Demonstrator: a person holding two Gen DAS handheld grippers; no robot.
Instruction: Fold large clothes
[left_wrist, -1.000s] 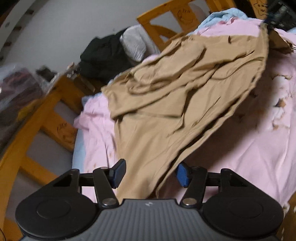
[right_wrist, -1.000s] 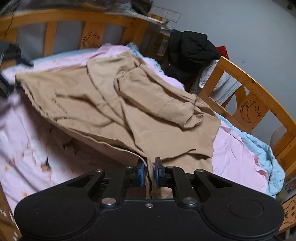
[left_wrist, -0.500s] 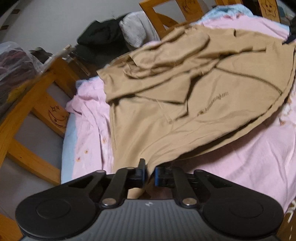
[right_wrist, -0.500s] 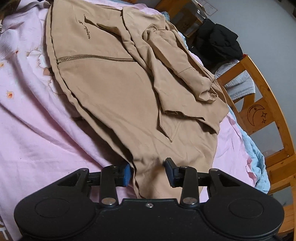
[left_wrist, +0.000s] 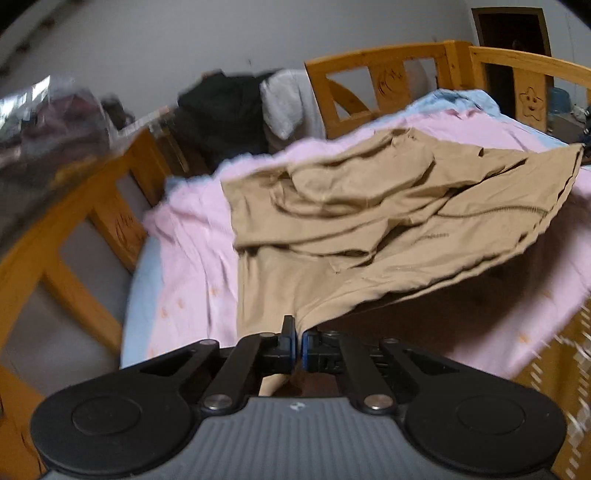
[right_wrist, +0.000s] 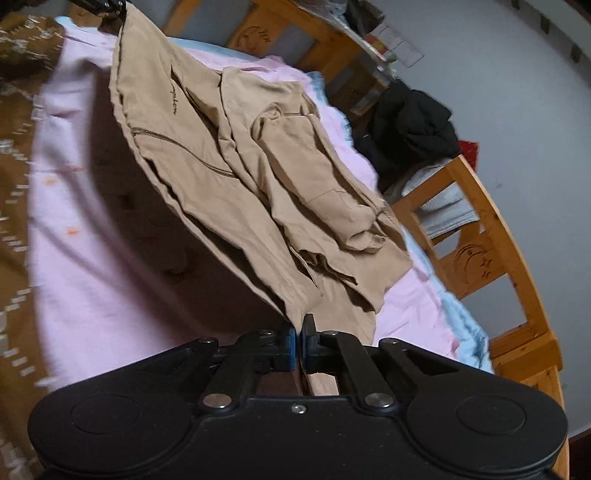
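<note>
Both grippers are clamped on the near hem of the tan jacket, which lies spread over the pink sheet of a wooden-railed bed. Seen from the left wrist, the left gripper has its fingers pinched tight on a fold of tan cloth at one near corner; seen from the right wrist, the right gripper grips the other near corner of the jacket the same way. Between those two holds the near edge hangs clear of the sheet, with shadow under it, while the far part of the garment, its sleeves bunched on top, rests on the bed. I judge the step in hand to be the lengthwise fold: the bottom edge has been picked up and is ready to be carried toward the far end. That move would call for lifting both corners evenly, keeping the hem taut and level between them, bringing it over the bunched sleeves, and laying it down squarely before letting go. Uneven travel would likely skew the fold or drag the far part along the sheet.
</note>
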